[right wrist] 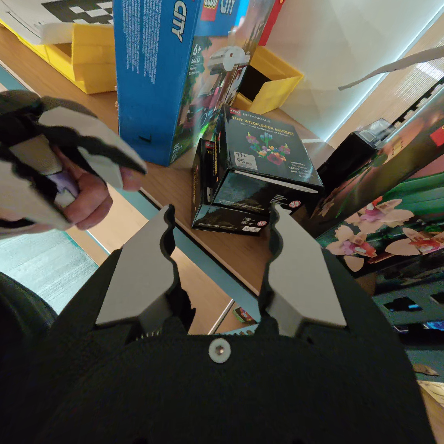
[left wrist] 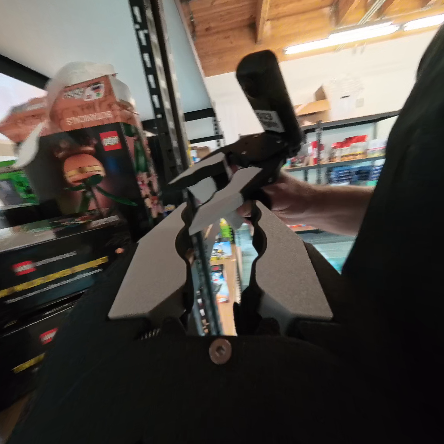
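Two grippers are up by the shelf, and neither has anything in it! The right gripper (right wrist: 222, 209) stands wide, fingers well apart, hovering just short of the small black flower box (right wrist: 266, 153). That box sits tilted atop a second black box (right wrist: 230, 219), both on the wooden shelf board (right wrist: 168, 182). My read: squaring the fingers to the upper box's two side faces would serve best, because it lies askew and a corner pinch could twist it. One fingertip (right wrist: 278, 211) already overlaps the box's near corner in this view; whether it touches, I cannot tell.

Left of the black box comes the left gripper (right wrist: 125, 168), a hand (right wrist: 89, 201) wrapped round its handle, fingers parted moderately on air. Its own camera is blurred and shows the other gripper (left wrist: 192, 199) crossing close ahead.

Now the crowding! Behind the black box rises a tall blue box (right wrist: 149, 79), nearly touching it. Beyond that sit yellow bins (right wrist: 271, 89). Right of the black box, a large orchid-printed box (right wrist: 384, 216) leans close, leaving little room for the outer finger. The left camera catches a black shelf upright (left wrist: 156, 96) and more stacked boxes (left wrist: 57, 259).
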`<state>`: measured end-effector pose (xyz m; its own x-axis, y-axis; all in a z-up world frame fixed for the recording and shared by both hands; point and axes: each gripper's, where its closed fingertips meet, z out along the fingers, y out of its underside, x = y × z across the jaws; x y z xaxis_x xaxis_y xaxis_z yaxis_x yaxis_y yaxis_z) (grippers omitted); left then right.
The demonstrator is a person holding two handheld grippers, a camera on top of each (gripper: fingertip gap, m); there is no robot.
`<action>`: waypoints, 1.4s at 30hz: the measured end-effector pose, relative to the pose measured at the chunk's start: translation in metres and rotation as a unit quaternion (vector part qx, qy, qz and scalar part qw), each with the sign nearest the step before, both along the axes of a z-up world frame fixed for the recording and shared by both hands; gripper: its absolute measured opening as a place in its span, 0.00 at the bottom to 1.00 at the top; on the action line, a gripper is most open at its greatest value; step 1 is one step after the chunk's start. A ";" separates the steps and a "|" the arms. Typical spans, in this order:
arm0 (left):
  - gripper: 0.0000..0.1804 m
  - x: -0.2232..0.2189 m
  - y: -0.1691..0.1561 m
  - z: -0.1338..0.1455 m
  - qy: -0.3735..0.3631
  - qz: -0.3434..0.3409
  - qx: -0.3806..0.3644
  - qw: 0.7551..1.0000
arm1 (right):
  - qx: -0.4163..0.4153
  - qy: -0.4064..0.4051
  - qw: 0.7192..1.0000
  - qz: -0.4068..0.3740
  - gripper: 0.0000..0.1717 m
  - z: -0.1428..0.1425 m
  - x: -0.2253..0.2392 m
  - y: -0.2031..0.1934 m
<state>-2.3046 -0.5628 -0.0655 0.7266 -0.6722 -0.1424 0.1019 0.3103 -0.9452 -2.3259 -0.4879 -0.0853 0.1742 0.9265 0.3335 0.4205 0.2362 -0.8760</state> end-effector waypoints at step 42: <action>0.32 0.273 0.116 -0.038 0.139 -0.182 -0.089 0.969 | -0.116 0.104 0.959 -0.235 0.47 -0.122 0.333 0.155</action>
